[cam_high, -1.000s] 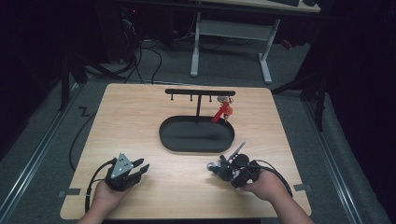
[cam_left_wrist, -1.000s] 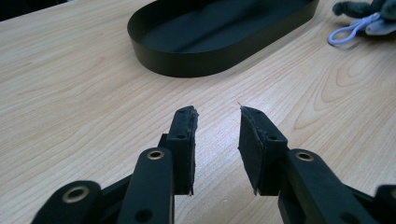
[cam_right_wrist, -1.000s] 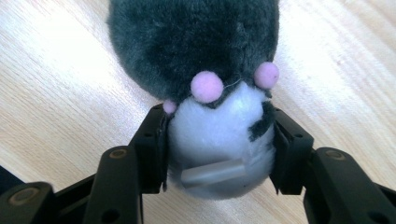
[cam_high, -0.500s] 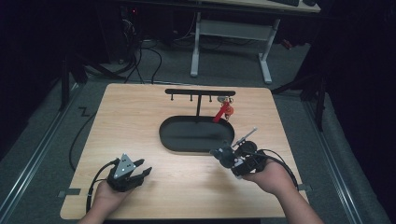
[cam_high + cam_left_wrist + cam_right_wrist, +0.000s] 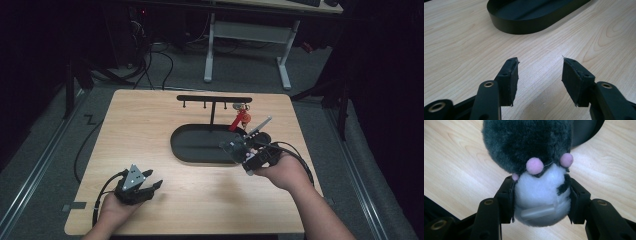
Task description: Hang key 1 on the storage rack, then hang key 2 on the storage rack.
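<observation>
Plush toy [image 5: 541, 170] squeezed between right gripper [image 5: 541, 200] jaws; left gripper [image 5: 539, 75] jaws just widened, empty.

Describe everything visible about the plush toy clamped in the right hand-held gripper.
The plush toy looks soft and furry: a dark grey part, a white part with a dark patch, and small pink pompoms. A translucent plastic tube lies on the white fur. The right hand-held gripper squeezes the white part between both pads, holding it above the wooden table near the black tray.

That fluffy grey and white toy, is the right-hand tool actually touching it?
Touching. The right gripper view shows the plush toy squeezed between the right gripper, both black jaws pressing into its white fur.
</observation>
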A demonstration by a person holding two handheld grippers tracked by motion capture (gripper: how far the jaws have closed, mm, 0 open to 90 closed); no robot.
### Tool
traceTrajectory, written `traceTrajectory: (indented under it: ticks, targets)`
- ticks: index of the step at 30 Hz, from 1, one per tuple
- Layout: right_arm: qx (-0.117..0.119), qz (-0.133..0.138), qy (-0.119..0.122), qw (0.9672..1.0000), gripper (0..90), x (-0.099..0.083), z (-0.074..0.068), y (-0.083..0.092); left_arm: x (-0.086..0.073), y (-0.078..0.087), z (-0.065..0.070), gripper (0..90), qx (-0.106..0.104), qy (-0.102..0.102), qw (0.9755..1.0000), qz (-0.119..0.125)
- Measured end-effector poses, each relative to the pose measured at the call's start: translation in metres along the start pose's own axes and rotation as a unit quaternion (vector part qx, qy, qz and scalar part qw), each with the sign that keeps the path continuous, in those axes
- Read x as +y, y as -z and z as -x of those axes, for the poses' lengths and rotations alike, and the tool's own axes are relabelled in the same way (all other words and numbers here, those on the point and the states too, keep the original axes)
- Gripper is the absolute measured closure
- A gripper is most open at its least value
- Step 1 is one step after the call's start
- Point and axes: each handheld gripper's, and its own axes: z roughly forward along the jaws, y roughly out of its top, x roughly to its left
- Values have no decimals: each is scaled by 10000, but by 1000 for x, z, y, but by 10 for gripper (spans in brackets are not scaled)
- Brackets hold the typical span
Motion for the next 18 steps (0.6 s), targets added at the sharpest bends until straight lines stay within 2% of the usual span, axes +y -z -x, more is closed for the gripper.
traceTrajectory:
  ticks: [1,2,4,9,18]
  targets:
    - [-14,3,34,10000,498,2,1,1,0,0,0,469,-6,-8,10000,-3]
    - [-7,0,-64,10000,498,4,0,2,0,-1,0,468,-4,-11,10000,-4]
    - [-22,-4,2,10000,498,9,2,3,0,-1,0,467,0,-56,10000,-26]
    - [11,-34,-93,10000,498,20,4,5,0,0,0,463,9,-69,10000,-24]
    - [-48,-11,-110,9999,499,40,8,13,-1,4,1,461,10,-128,9999,-47]
